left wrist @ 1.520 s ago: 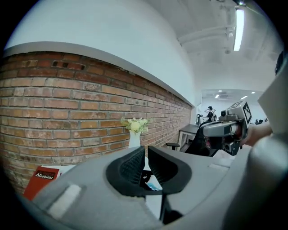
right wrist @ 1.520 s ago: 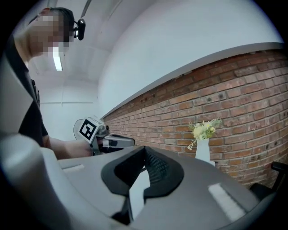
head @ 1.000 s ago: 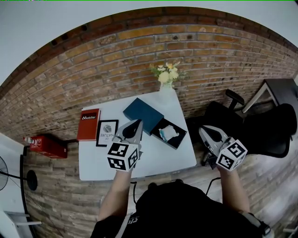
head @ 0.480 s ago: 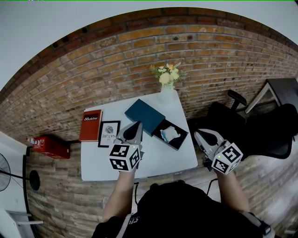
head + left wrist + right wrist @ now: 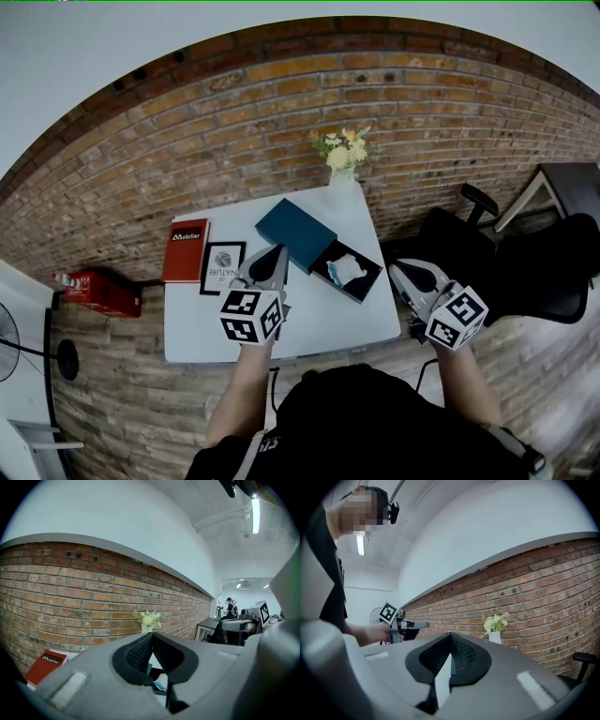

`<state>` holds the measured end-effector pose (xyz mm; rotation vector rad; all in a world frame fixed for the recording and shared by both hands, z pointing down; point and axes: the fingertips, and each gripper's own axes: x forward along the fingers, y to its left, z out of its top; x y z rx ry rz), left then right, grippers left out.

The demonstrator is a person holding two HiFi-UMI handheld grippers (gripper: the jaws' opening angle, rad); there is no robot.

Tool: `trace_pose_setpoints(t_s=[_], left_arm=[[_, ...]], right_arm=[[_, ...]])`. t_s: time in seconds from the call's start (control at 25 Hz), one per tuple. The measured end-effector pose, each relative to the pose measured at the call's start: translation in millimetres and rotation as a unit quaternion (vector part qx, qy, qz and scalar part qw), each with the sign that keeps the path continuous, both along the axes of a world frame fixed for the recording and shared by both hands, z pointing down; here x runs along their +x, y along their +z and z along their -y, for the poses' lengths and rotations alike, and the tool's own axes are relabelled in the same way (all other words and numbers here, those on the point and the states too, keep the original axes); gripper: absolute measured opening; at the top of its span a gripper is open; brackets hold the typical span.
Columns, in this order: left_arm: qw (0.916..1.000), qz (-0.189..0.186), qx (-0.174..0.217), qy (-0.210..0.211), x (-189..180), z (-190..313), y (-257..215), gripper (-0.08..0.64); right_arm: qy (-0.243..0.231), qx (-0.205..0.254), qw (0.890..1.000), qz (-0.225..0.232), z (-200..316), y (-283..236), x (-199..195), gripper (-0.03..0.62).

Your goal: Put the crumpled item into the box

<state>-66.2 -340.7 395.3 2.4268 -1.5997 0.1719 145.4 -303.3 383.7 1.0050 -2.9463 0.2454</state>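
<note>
Inside the box (image 5: 368, 284), crumpled item (image 5: 347, 270) too small for detail.

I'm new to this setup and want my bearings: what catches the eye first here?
A white table against a brick wall bears an open black box with the crumpled item inside, a teal lid beside it. Yellow flowers stand at the table's far edge. Nearer, the left hand-held gripper hangs shut and empty over the table, the right hand-held gripper shut and empty past its right edge.

The left gripper (image 5: 151, 638) shows its jaws together, empty. A white vase of pale flowers (image 5: 148, 620) stands at the tabletop's (image 5: 75, 654) far edge; a red book (image 5: 48, 664) lies far left.
</note>
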Motion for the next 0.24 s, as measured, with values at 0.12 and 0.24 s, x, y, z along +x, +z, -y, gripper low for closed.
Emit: trace_pose_setpoints(t_s=[0.12, 0.24], left_arm=[[1.0, -0.002, 0.003, 0.0, -2.4, 1.1, -2.3, 0.006], [1.0, -0.006, 0.006, 0.0, -4.1, 2.4, -4.5, 0.006]], right_arm=[[0.0, 0.0, 1.0, -0.001, 0.2, -0.2, -1.7, -0.002], [0.0, 0.002, 1.0, -0.002, 0.6, -0.6, -3.4, -0.002]])
